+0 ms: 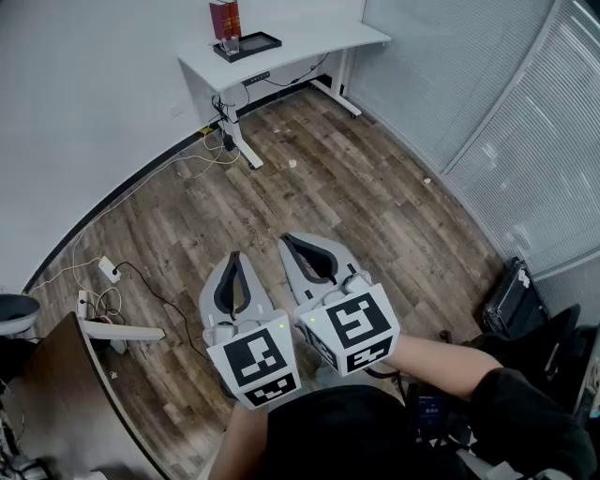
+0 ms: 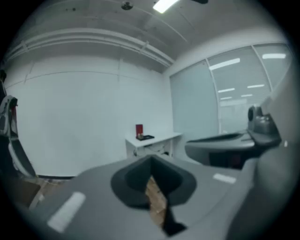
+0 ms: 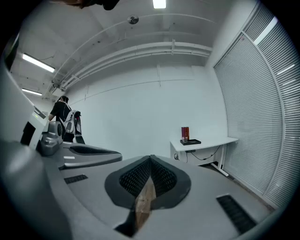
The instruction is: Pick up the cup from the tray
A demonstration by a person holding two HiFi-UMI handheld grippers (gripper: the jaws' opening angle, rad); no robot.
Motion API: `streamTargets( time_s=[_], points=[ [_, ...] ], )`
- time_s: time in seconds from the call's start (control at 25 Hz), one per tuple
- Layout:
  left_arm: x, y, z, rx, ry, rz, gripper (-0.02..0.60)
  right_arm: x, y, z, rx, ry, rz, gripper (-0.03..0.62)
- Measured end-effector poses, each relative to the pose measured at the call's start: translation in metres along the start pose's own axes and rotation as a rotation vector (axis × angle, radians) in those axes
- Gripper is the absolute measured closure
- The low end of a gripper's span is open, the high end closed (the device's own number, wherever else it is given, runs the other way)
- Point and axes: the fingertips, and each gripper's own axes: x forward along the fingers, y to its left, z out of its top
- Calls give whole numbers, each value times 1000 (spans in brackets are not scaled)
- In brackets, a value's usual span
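A white desk (image 1: 291, 42) stands far off by the wall. A black tray (image 1: 249, 44) lies on it, with a small clear cup (image 1: 230, 43) and a red box (image 1: 224, 18) at its left end. Both grippers are held side by side low over the wooden floor, far from the desk and pointing toward it. My left gripper (image 1: 236, 255) is shut and empty, and so is my right gripper (image 1: 286, 240). The right gripper view shows the desk (image 3: 208, 142), tray (image 3: 191, 142) and red box (image 3: 185, 131) small beyond the closed jaws. The left gripper view shows the desk (image 2: 154, 139) the same way.
Cables and a power strip (image 1: 108, 270) trail along the left wall. A dark wooden tabletop (image 1: 66, 394) and a chair base (image 1: 122, 331) sit at the lower left. A black bag (image 1: 514, 298) leans by the blinds at the right. A person (image 3: 61, 112) stands far back.
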Motion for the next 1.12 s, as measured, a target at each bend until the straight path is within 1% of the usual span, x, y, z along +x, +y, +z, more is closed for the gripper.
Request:
streamTargets(
  time_s=[0.2,0.52,0.96,1.12],
  points=[
    [0,10,-1,5,-4,0,580,7,11,1,-6,-8,9,580],
    [-3,10,-1,12,-2,-12,580,7,16,2,1,-9,15,580],
    [-16,36,-4,-3,-7,-22,580,13,45,8,11,-30,23,580],
    [-25,47,-11,-9,-10,-38,580,13,58,5,10,-30,5,580]
  ],
)
